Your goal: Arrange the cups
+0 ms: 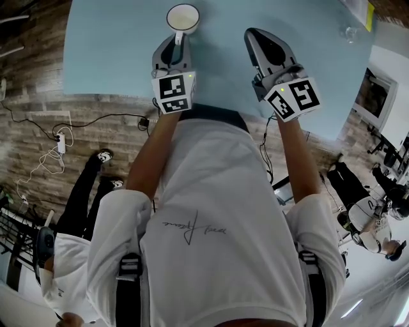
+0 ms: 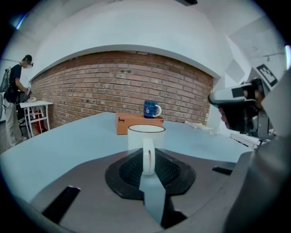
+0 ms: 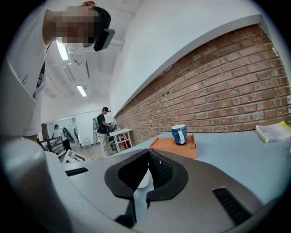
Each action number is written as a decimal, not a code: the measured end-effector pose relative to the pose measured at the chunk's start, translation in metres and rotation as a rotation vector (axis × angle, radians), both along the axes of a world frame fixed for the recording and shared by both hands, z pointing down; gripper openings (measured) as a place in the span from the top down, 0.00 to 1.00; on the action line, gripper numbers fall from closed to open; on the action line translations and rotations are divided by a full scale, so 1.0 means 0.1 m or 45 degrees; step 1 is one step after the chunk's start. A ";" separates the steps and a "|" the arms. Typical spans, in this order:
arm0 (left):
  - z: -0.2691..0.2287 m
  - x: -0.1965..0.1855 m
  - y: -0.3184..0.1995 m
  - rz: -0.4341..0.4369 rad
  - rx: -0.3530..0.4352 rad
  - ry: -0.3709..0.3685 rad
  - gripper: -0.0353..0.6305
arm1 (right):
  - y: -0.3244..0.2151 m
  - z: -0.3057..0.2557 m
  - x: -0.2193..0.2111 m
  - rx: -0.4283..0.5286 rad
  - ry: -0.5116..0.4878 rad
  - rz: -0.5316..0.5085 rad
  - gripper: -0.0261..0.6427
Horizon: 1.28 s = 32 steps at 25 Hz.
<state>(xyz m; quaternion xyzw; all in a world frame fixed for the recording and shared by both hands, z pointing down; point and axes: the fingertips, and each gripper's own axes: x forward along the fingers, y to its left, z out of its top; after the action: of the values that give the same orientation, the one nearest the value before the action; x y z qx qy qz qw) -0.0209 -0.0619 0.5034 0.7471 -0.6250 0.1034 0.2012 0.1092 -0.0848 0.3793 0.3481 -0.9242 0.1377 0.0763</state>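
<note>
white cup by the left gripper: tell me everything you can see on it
The white cup is a plain mug with a thin dark rim, enamel-like by its look. It stands upright on the light-blue table, and nothing shows inside it. Its loop handle points toward the left gripper, whose pads look closed on it. Nothing else touches the cup.

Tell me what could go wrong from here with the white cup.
1. The left gripper holds the white cup only by its thin handle; the cup may swing or slip when lifted.
2. The blue cup stands on the orange box; setting the white cup next to it could knock it.
3. The right gripper, shut and empty, sits close beside; a sideways move might bump it.
</note>
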 end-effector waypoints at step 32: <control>-0.76 -0.31 -0.36 0.003 0.126 0.026 0.86 | -0.22 -0.22 -0.25 0.069 -0.083 0.012 0.93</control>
<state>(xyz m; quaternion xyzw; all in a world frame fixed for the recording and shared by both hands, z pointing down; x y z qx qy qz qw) -0.0516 -0.0975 0.4272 0.7579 -0.6264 0.0650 0.1703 0.0843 -0.1069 0.3573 0.3496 -0.9279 0.1241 0.0360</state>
